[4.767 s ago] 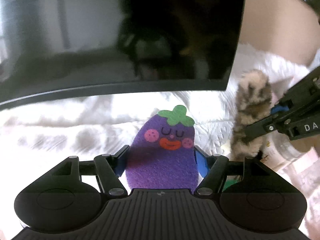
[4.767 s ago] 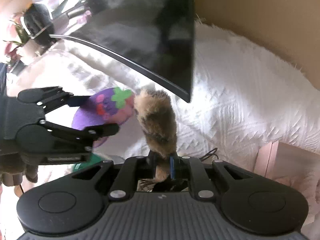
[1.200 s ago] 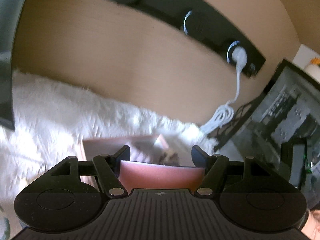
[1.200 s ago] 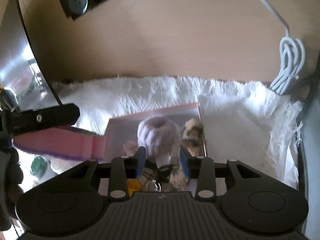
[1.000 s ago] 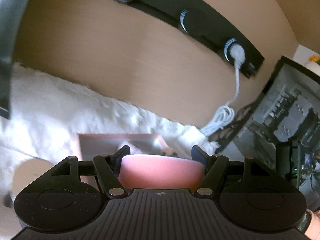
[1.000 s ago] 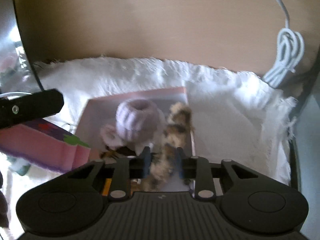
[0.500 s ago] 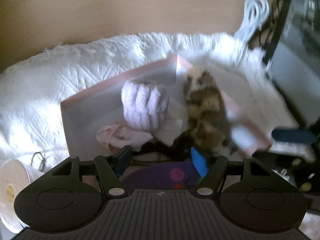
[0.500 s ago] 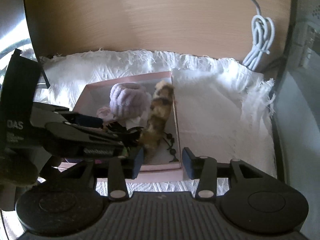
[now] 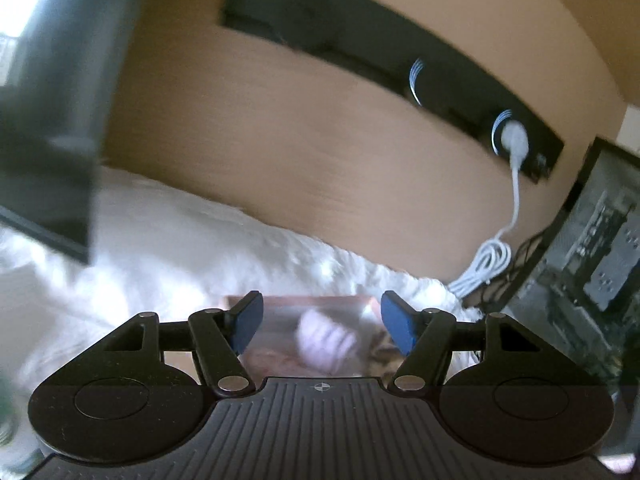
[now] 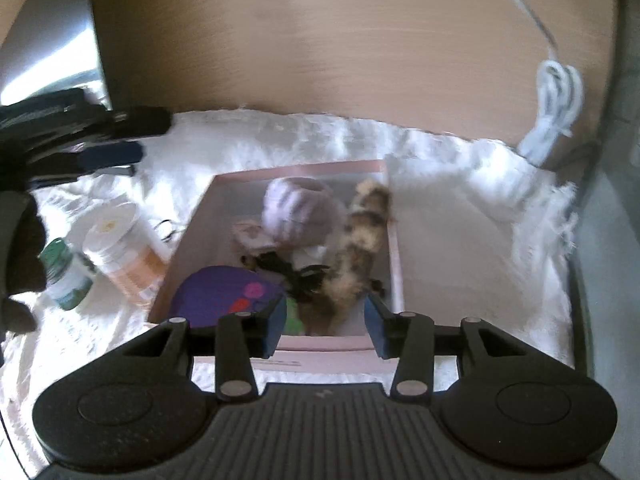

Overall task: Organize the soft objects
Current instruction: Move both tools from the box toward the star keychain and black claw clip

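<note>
The right tool (image 10: 325, 322) hangs just above the near edge of the pink box (image 10: 328, 350), its blue pads spread apart with nothing between them. The left tool (image 9: 322, 322) is likewise spread wide and empty, raised off to the left of the box and pointing toward the wooden back panel (image 9: 304, 152); its view is smeared by motion.

The soft things lie gathered inside the box, which seems to serve as their collecting place. The purple eggplant plush (image 10: 226, 292) rests flat in the near left corner, face up. The brown mottled furry piece (image 10: 356, 248) stretches along the right wall, and the lilac ribbed scrunchie (image 10: 298, 210) sits toward the back, with a pale pink scrap (image 10: 250, 238) beside it and some dark, tangled items in the middle that are too blurred to name.

The box stands on a white fluffy cloth (image 10: 472, 216) spread over the counter. Just left of the box stand a white and orange jar (image 10: 120, 248) and a green bottle (image 10: 64, 274), both hard goods kept outside. A coiled white cable (image 10: 554, 112) hangs at the right.
</note>
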A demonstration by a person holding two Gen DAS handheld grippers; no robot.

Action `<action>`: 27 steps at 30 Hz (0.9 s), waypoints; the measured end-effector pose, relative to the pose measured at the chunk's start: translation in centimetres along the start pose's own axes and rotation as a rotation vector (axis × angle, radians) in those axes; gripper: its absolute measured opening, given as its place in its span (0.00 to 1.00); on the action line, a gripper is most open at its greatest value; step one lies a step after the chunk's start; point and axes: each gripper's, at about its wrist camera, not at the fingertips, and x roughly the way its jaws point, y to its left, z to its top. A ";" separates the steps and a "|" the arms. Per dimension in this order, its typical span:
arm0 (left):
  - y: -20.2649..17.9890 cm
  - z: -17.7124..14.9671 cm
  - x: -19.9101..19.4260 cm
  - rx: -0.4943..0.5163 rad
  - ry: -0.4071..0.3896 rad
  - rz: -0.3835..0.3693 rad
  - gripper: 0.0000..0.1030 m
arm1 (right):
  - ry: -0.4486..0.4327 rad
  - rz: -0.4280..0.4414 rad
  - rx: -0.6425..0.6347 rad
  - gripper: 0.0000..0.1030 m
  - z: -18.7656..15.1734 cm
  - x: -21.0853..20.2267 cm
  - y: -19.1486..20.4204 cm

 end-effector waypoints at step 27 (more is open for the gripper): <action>9.5 -1.6 -10.7 0.264 0.137 0.220 0.68 | 0.196 0.180 -0.153 0.38 14.6 2.2 13.8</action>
